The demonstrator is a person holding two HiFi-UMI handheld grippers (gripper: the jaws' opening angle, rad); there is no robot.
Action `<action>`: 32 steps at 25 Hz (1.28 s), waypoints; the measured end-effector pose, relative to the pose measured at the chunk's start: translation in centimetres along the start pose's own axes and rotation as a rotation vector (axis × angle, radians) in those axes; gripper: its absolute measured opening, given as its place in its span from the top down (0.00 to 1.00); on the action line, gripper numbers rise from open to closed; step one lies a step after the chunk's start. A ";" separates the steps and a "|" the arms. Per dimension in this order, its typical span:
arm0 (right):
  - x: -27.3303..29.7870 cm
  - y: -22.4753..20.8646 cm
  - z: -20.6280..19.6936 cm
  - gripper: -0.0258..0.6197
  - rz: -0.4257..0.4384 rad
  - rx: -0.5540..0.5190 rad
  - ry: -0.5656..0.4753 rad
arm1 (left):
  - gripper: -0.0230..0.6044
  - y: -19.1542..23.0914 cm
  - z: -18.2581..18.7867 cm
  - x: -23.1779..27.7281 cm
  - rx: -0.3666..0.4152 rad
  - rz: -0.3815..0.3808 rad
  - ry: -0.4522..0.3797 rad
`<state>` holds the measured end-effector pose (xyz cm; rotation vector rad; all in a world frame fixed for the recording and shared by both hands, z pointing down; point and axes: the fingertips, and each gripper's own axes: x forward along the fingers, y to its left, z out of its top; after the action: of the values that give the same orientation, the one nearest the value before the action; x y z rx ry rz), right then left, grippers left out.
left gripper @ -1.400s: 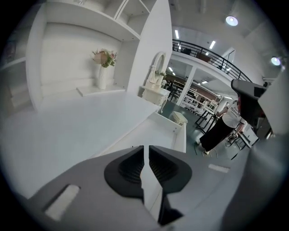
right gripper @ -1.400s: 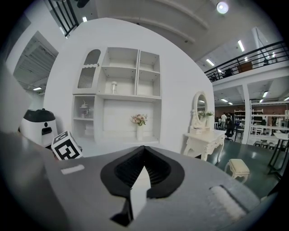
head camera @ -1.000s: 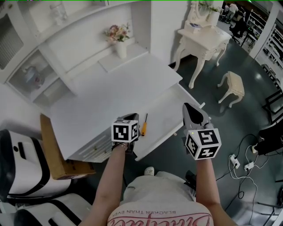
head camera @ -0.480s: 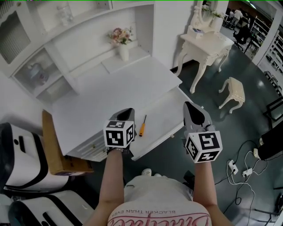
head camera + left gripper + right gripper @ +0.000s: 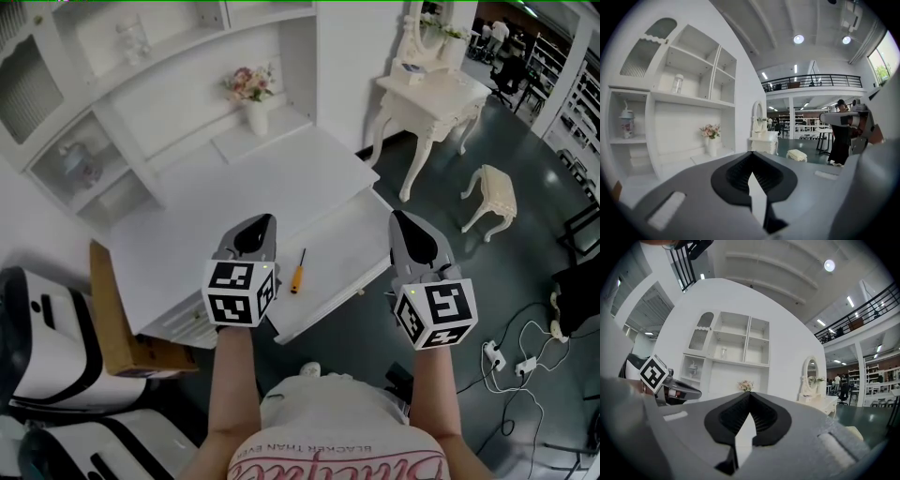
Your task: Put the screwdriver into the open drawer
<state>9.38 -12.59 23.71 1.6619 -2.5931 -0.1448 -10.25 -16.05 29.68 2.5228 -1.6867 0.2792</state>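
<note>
I'm holding the left hand-held gripper [image 5: 262,221] with its jaws pressed together on nothing. The right hand-held gripper [image 5: 398,221] is likewise closed and empty. Both are hovering over the near edge of the table [image 5: 234,192], pointing roughly level toward the white shelving [image 5: 141,103] at the far side.

Between them and lower down, the orange-handled screwdriver [image 5: 296,274] is lying near the left end of what I'm reading as the open drawer [image 5: 352,248], with its shaft pointing far. I'm not managing to tell whether it is sitting fully inside or resting on the drawer's edge.

That is what's worrying me. If it's perching on the edge, a push on the drawer front could be tipping it to the floor. If I'm going back down for it with the jaws together like this, I'm risking a knock that sends the round handle rolling instead of a grasp.
</note>
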 end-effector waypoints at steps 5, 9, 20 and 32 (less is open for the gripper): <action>-0.2 0.0 1.4 0.96 0.011 -0.009 -0.037 | 0.94 -0.3 3.6 -1.5 0.040 0.010 -0.128; -0.3 0.5 2.1 0.96 0.019 -0.027 -0.065 | 0.94 0.1 6.4 -3.2 0.083 0.041 -0.254; -0.4 0.4 2.7 0.96 -0.017 -0.047 -0.104 | 0.94 1.6 9.8 -7.1 0.167 0.204 -0.443; -0.4 1.4 2.6 0.96 0.003 -0.070 -0.102 | 0.94 1.7 9.6 -8.3 0.170 0.210 -0.441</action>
<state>8.00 -11.48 21.31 1.6701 -2.6292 -0.3244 -13.92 -10.91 18.59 2.6747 -2.1759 -0.1409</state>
